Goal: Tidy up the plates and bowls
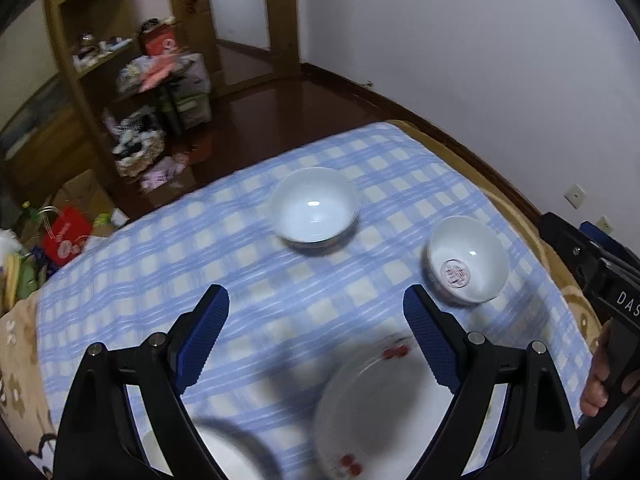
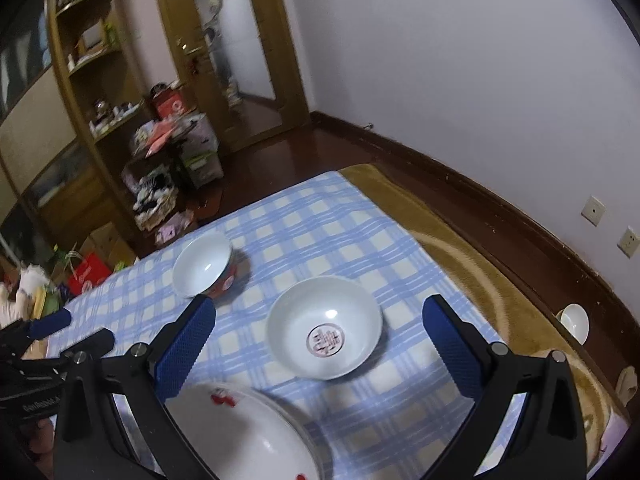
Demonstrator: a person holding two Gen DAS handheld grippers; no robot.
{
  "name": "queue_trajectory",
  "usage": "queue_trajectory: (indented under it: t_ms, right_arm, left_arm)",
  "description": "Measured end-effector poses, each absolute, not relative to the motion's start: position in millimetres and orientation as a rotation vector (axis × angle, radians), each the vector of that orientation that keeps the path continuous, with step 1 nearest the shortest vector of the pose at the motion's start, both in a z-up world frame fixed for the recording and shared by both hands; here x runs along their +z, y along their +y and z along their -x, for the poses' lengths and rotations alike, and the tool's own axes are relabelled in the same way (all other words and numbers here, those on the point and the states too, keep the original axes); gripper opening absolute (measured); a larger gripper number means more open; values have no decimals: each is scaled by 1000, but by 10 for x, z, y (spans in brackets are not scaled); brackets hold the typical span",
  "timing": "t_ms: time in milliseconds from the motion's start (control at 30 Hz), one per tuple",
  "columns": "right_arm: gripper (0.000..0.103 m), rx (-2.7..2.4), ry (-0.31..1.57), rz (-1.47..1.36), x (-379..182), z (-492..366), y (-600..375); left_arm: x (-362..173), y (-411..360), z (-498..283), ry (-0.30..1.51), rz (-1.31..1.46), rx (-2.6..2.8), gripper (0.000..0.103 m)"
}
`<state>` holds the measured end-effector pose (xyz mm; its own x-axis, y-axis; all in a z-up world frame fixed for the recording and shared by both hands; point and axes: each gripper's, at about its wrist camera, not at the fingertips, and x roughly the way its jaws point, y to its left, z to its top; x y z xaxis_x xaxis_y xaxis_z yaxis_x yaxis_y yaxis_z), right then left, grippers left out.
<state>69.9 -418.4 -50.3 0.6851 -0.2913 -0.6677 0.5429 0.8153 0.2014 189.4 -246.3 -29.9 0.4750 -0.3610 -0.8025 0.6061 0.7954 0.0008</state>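
On the checked cloth, the marked bowl [image 2: 324, 328] lies straight ahead between my right gripper's [image 2: 320, 344] spread, empty fingers; my left gripper [image 1: 316, 340], also spread, hangs farther off, beside it.

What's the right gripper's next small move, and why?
Probably ease the right gripper down onto the rim of the bowl with the red emblem: its jaws are open and empty, with the bowl framed between them on the checked cloth.
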Motion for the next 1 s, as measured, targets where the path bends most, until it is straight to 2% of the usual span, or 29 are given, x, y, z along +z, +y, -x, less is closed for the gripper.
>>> queue_trajectory:
  t_ms: [600, 633, 700, 733, 767, 800, 867, 967, 1000]
  right_arm:
    - [101, -514, 777, -559, -1229, -878, -4747]
    - [97, -518, 788, -559, -1271, -895, -4758]
    - [82, -529, 815, -571, -1387, -924, -4794]
    - [68, -522, 827, -590, -1445, -940, -4823]
    - [58, -500, 843, -629, -1520, -948, -4860]
    - [55, -483, 848, -656, -1560, -949, -4883]
    - [43, -454, 853, -696, -1624, -948, -4921]
    - [31, -418, 850, -733, -1676, -944, -4961]
    - [29, -406, 847, -746, -1680, -942, -4965]
  left_arm:
    - [-1089, -3472, -2118, 1021, -386, -679, 88]
    - [-1126, -3492, -2129, 1029, -386, -683, 88]
    - [-1215, -3560, -2143, 1038, -399, -692, 86]
    - [-1260, -3592, -2149, 1045, -404, -703, 81]
    - [-1302, -3623, -2152, 1054, -408, -712, 75]
    - [-1339, -3653, -2158, 1066, -412, -717, 70]
    - [-1410, -3707, -2165, 1096, -403, -732, 45]
    - [-1462, -3750, -2188, 1135, -361, -741, 30]
    - [-1471, -3768, -2195, 1151, -352, -745, 27]
